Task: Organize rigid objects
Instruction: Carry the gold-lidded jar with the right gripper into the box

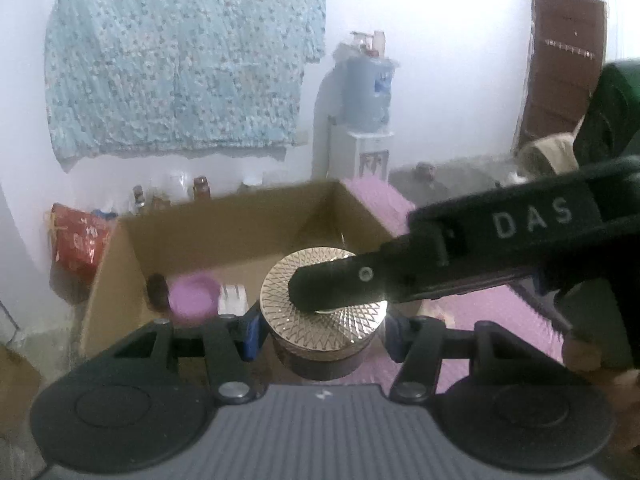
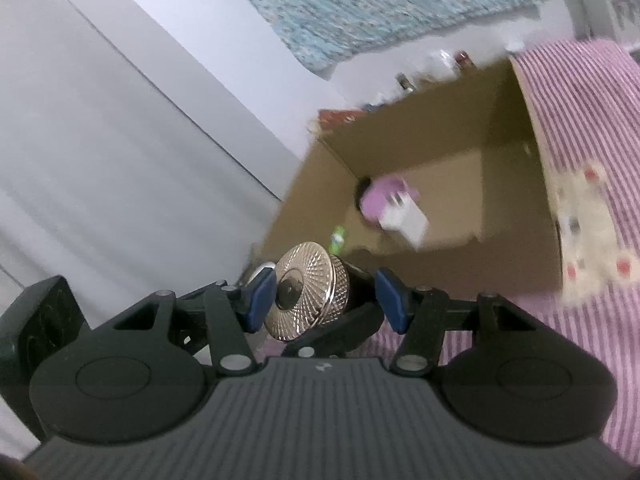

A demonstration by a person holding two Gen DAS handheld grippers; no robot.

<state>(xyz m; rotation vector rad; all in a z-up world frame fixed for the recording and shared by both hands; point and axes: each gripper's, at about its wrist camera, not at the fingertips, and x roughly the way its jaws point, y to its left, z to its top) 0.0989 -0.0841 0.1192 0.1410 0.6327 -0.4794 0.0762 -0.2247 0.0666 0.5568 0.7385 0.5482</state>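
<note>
A round jar with a gold, cross-hatched lid (image 1: 324,304) sits between my left gripper's blue pads (image 1: 251,330); my left gripper (image 1: 322,334) is shut on its dark body. My right gripper (image 2: 326,300) comes in from the right, and one of its black fingers (image 1: 340,284) lies across the lid top. In the right wrist view the same jar (image 2: 306,296) lies between the right pads (image 2: 262,300), which stand wider than it, so the right gripper looks open. An open cardboard box (image 1: 224,216) stands just behind.
In the box lie a purple bowl (image 1: 192,298), a white charger (image 1: 232,300) and a dark jar (image 1: 158,292). The box sits on a pink striped cover (image 2: 592,128). Bottles (image 1: 200,188) and a red bag (image 1: 78,240) stand behind it. A water dispenser (image 1: 368,120) stands by the wall.
</note>
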